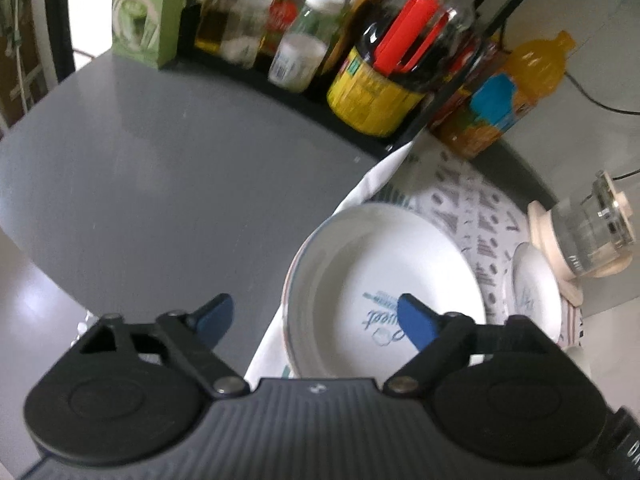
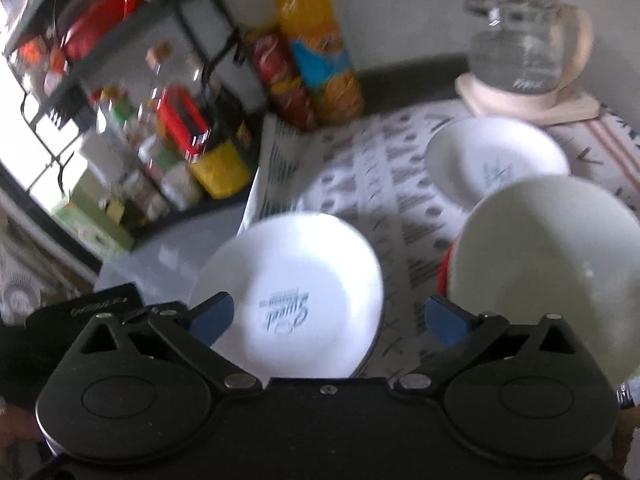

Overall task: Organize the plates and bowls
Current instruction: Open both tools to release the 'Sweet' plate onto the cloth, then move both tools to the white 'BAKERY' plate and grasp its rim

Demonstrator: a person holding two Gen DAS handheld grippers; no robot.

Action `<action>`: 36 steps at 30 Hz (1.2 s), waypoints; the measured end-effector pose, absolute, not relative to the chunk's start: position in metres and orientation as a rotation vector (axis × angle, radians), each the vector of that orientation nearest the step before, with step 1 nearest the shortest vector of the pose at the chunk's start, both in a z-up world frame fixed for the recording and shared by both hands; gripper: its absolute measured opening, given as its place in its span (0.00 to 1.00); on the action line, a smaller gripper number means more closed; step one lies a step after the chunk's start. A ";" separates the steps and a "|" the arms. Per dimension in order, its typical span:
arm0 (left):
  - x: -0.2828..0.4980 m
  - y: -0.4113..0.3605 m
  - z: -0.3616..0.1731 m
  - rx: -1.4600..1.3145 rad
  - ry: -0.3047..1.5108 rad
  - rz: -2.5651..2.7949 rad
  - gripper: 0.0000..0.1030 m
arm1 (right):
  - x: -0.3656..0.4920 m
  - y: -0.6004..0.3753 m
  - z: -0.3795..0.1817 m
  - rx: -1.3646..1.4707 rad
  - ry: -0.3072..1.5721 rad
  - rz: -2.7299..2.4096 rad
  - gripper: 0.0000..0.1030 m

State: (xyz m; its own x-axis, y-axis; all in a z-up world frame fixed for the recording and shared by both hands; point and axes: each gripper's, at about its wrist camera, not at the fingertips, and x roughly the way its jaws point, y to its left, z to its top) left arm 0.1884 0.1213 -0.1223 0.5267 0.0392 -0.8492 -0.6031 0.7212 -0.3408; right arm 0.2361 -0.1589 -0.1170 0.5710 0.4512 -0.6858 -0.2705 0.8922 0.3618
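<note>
While the cloth (image 2: 352, 168) takes up the right of the grey counter (image 1: 140, 168), the plate stack (image 2: 296, 292) sits at its left edge, under both grippers. The bowl (image 2: 552, 264) and small dish (image 2: 496, 160) lie rightward, nearer the right gripper (image 2: 328, 316). That and the left gripper (image 1: 316, 316) gape empty; the counter leftward lies bare.
</note>
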 end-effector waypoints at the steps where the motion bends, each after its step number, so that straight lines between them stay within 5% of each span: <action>1: 0.190 0.120 -0.119 -0.665 0.945 0.420 0.93 | 0.238 -0.163 -0.115 0.230 0.853 0.410 1.00; 6: 0.194 0.114 -0.104 -0.658 0.899 0.407 1.00 | 0.246 -0.188 -0.106 0.230 0.815 0.334 1.00; 36: 0.323 -0.009 -0.067 -0.434 0.949 0.208 1.00 | 0.333 -0.338 -0.096 0.347 0.727 0.249 1.00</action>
